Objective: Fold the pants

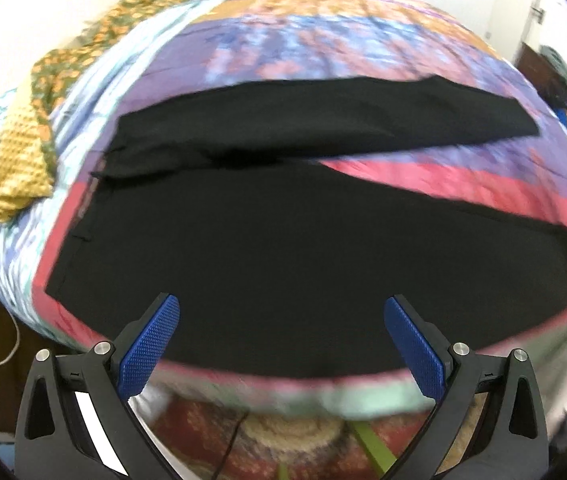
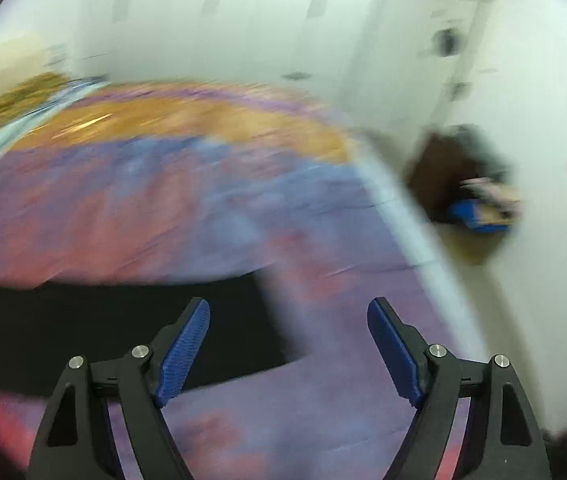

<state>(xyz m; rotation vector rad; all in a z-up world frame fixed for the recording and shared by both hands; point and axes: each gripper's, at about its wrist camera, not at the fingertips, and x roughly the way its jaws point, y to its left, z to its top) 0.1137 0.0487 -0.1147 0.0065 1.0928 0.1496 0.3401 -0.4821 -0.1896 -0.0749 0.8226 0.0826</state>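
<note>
1. The pants (image 1: 283, 216), black and thin-looking, are spread flat on the bed (image 1: 463, 184), over a bedspread patterned in purple, pink and orange. The waist end lies at the left of the left wrist view, and the 2 legs run off to the right with a wedge of bedspread showing between them.
2. The cloth is judged soft, light and limp, with no stiffness of its own. It is expected to sag and drag when lifted at 1 point, so a hold at 2 spread points along an edge, such as the waistband and a hem, is judged best.
3. The left gripper (image 1: 282, 316) is held wide open above the near leg, with nothing between its fingers (image 1: 151, 344).
4. The right gripper (image 2: 288, 320) is likewise spread wide and holds nothing. It hangs over the end of a leg (image 2: 123, 324), where the hem meets the bedspread.
5. Only the left wrist view shows the whole garment, and also pillows (image 1: 23, 148) at the far left.
6. Only the right wrist view, which is heavily blurred, shows the leg end close up, the bed's far right edge and a white wall (image 2: 243, 20).
</note>
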